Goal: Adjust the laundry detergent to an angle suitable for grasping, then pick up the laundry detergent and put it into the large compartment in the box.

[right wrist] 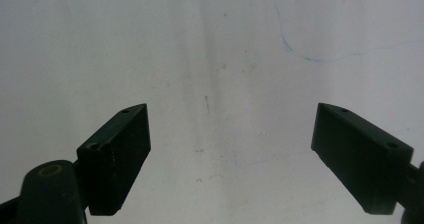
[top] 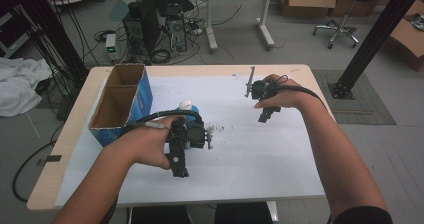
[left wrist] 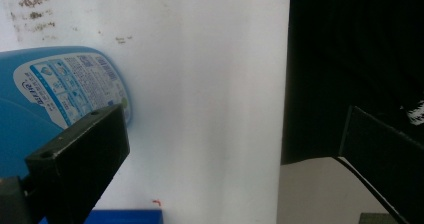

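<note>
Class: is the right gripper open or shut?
Open: the right gripper has its jaws wide apart, with bare white table cover between them.

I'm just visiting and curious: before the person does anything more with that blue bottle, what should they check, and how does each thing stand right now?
1. Left gripper open: ok, jaws wide apart.
2. Bottle between those jaws: cannot tell; it lies beside one jaw, and the other is far off.
3. Right gripper free: ok, open over bare white sheet.
4. Box compartments empty: ok as far as visible.
5. Hands apart: ok, right hand is well away from the left hand.
</note>
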Motion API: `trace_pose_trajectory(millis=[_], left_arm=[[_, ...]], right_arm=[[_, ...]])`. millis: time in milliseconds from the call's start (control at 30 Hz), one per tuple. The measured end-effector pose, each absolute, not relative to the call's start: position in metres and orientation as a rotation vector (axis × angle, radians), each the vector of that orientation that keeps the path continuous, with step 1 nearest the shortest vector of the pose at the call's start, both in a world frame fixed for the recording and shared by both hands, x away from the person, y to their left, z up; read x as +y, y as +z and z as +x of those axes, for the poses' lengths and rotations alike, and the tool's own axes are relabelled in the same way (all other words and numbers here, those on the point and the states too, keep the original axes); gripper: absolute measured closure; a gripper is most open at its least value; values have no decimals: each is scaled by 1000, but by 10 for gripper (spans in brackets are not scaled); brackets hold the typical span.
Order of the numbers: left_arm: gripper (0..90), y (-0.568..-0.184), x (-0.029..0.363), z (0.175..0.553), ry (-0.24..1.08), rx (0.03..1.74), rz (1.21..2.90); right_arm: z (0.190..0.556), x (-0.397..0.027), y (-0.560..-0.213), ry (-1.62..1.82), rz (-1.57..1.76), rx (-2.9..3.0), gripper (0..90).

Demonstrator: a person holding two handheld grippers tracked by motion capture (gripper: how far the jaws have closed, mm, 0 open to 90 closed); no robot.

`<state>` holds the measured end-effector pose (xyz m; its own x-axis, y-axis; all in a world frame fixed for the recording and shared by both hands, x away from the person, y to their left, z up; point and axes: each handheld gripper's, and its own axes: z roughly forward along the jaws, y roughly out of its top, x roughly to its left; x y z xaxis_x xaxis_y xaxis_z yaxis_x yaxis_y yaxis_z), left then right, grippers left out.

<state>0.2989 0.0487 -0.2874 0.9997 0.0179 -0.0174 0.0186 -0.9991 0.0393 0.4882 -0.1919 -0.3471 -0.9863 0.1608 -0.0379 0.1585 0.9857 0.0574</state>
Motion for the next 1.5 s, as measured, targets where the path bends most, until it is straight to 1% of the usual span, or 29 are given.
trace_pose_trajectory(millis=[667, 1133, 1333, 1500], left_arm=[[1, -283, 42, 299, -20, 8, 3096], [1, -282, 45, 298, -6, -1, 3102], [1, -282, 46, 297, -4, 29, 3089], [1, -274, 44, 295, -3, 43, 3083]], right_arm=[[486, -192, -346, 84, 258, 3071, 162], [487, -196, -342, 98, 272, 3067, 160], [487, -194, -344, 90, 255, 3072, 161], [484, -193, -343, 90, 244, 3071, 161]])
